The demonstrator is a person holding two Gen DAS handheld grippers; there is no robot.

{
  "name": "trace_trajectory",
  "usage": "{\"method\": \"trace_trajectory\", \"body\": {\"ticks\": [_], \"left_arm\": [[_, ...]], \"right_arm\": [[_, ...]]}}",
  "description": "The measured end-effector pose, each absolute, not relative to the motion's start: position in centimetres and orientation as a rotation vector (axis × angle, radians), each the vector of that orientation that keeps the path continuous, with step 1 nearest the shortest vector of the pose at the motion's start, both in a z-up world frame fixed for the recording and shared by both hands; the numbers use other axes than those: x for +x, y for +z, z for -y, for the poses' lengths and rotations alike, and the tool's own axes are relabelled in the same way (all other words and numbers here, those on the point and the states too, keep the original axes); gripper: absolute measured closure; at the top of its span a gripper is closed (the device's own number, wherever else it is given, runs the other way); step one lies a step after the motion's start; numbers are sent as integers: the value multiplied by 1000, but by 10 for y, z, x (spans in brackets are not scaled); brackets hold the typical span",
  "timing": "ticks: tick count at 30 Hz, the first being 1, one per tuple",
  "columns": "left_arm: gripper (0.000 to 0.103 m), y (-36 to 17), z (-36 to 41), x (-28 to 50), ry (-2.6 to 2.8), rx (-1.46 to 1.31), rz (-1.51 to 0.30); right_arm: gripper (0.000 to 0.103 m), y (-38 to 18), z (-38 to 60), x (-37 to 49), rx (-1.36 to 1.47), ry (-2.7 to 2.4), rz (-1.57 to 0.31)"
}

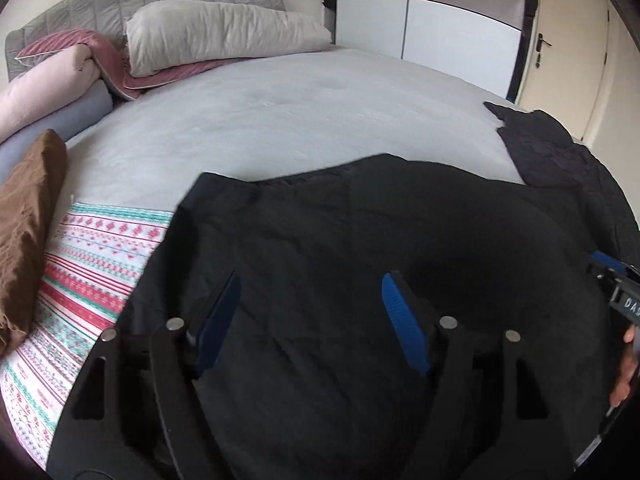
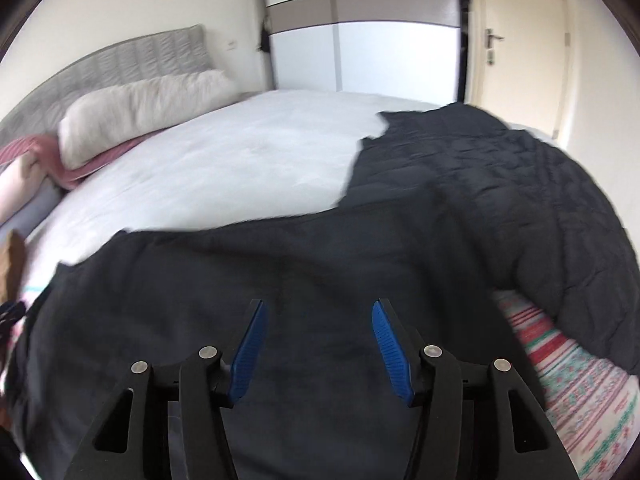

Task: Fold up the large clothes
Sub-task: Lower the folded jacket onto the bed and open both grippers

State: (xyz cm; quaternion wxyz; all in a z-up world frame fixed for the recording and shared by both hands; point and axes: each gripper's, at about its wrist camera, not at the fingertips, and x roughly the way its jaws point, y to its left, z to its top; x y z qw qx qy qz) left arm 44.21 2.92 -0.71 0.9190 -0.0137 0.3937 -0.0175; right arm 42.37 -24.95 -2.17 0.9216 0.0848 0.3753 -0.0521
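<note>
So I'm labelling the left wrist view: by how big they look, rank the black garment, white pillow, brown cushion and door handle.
Largest to smallest:
1. black garment, inflated by nearness
2. white pillow
3. brown cushion, partly cropped, so close to the pillow
4. door handle

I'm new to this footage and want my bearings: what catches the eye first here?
A large black garment spread over the near part of the bed, beneath the open left gripper and open right gripper. Beside it lies a bright striped patterned cloth, and a dark quilted piece sits toward the right edge.
</note>
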Motion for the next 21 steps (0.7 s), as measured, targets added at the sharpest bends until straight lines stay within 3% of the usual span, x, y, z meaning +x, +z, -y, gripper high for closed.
{"method": "trace_trajectory", "body": {"ticks": [5, 9, 11, 13, 17, 21], "left_arm": [[29, -43, -49, 436, -4, -93, -898], [27, -62, -135, 418, 180, 41, -866], [19, -65, -171, 408, 245, 28, -887], [19, -58, -190, 399, 326, 64, -885], [22, -29, -180, 373, 266, 11, -874], [21, -2, -116, 341, 73, -7, -809]], "right_arm": [[46, -56, 229, 426, 132, -77, -858], [49, -72, 339, 392, 161, -261, -890], [52, -74, 398, 367, 254, -348, -907], [44, -70, 432, 347, 272, -503, -931], [41, -44, 436, 306, 332, -488, -859], [41, -16, 369, 281, 280, -319, -784]]}}
